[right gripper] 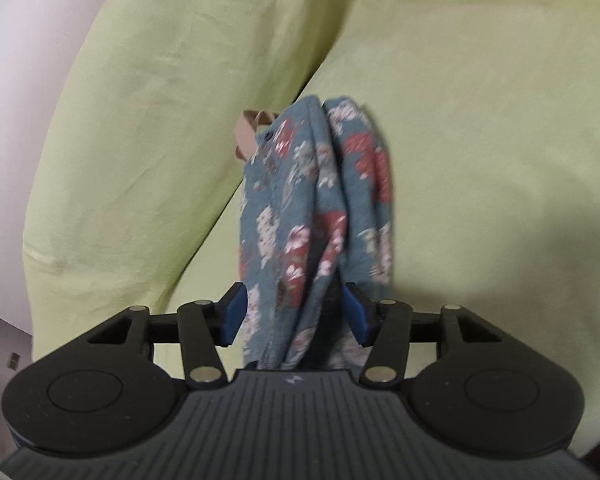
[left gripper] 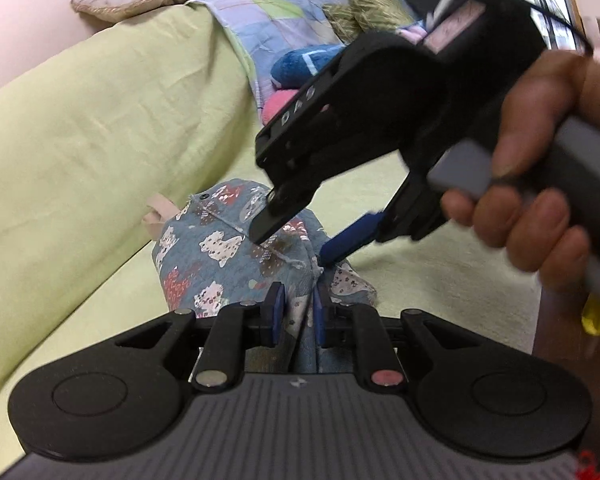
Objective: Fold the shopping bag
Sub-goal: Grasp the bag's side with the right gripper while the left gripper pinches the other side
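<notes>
Shopping bag (left gripper: 216, 256) of blue printed cloth lies bunched on a green-covered sofa (left gripper: 100, 128), its near folds clamped between the left gripper (left gripper: 298, 312) pads. The right gripper (right gripper: 296, 312), in a person's hand (left gripper: 540, 200), stands parted around the cloth, pads not pressing. A tan strap (right gripper: 252, 128) pokes out behind.

One shopping bag (left gripper: 220, 256), two grippers

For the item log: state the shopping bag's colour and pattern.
The shopping bag is blue-grey fabric printed with white and red animal figures; clearest in the left wrist view.
</notes>
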